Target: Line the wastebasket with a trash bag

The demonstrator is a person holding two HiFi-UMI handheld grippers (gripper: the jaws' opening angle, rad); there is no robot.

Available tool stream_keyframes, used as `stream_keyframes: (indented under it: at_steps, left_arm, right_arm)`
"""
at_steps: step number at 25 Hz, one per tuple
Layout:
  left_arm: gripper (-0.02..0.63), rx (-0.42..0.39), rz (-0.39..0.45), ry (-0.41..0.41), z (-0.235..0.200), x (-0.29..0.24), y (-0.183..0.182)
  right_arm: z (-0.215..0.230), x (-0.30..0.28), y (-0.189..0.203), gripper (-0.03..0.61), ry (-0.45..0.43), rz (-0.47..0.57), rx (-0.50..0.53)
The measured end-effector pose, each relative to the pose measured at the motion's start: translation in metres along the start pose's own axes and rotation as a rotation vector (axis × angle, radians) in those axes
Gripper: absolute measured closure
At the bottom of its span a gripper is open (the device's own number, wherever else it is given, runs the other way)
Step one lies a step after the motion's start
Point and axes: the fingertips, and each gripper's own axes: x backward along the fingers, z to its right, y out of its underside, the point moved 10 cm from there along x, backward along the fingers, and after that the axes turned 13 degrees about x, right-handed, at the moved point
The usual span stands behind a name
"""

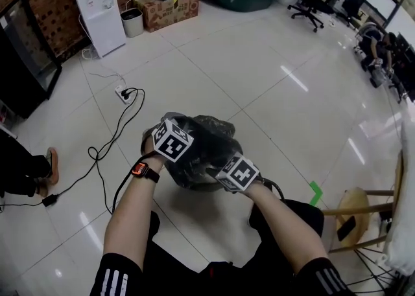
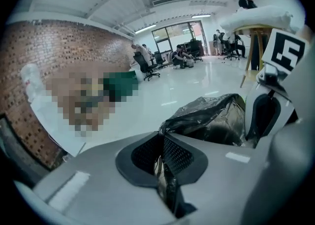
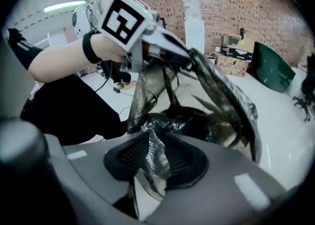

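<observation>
The pads of our left gripper (image 2: 162, 166) are pressed together on a thin fold of the trash bag (image 1: 206, 138). In the right gripper view, the pads of our right gripper (image 3: 147, 166) pinch a thicker, crumpled bunch of the same film. Both hold the bag's edge, one on each side of its mouth.

The bag sits at the centre of the head view, just above our two marker cubes, a dark, glossy, half-clear heap. The wastebasket is presumably under it, but the film hides it and we cannot make it out.

We judge the film to be very light, limp and slick. It carries no shape of its own, it can slip out of a shallow pinch, and it could tear if pulled hard over a rim. The place to hold it is the hem of the mouth, at opposite points, so the opening spreads evenly.

The floor (image 1: 272, 74) is pale, polished tile with bright reflections, and a cable (image 1: 107, 152) runs across it at centre left. A brick wall (image 1: 45, 10) and a white water dispenser (image 1: 97, 6) stand at the upper left. Cardboard boxes (image 1: 170, 4) are at top centre, office chairs (image 1: 311, 0) at the upper right, and a wooden stool (image 1: 356, 209) at the lower right.
</observation>
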Motion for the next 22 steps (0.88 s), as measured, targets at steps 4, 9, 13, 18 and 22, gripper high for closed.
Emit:
stream_keyframes:
  at_steps: [4,9,13,18,22]
  left_arm:
    - [0.607,0.006,-0.068,0.075,0.016,-0.028,0.010]
    - [0.609,0.034,-0.082,0.061,0.008,-0.034,0.018]
    - [0.609,0.109,-0.072,0.066,-0.001,-0.032,0.026]
    - [0.609,0.135,-0.059,0.092,-0.001,-0.033,0.024]
    - [0.609,0.132,-0.076,0.102,0.000,-0.033,0.025]
  right_arm:
    - [0.011,0.026,-0.029,0.465,0.080,0.121,0.037]
    - [0.028,0.023,-0.056,0.461,0.144,0.211,0.051]
    - [0.047,-0.030,-0.046,0.460,0.147,0.145,0.019]
    - [0.063,-0.089,-0.035,0.460,0.202,-0.003,0.057]
    - [0.081,-0.124,-0.013,0.460,0.182,-0.125,-0.021]
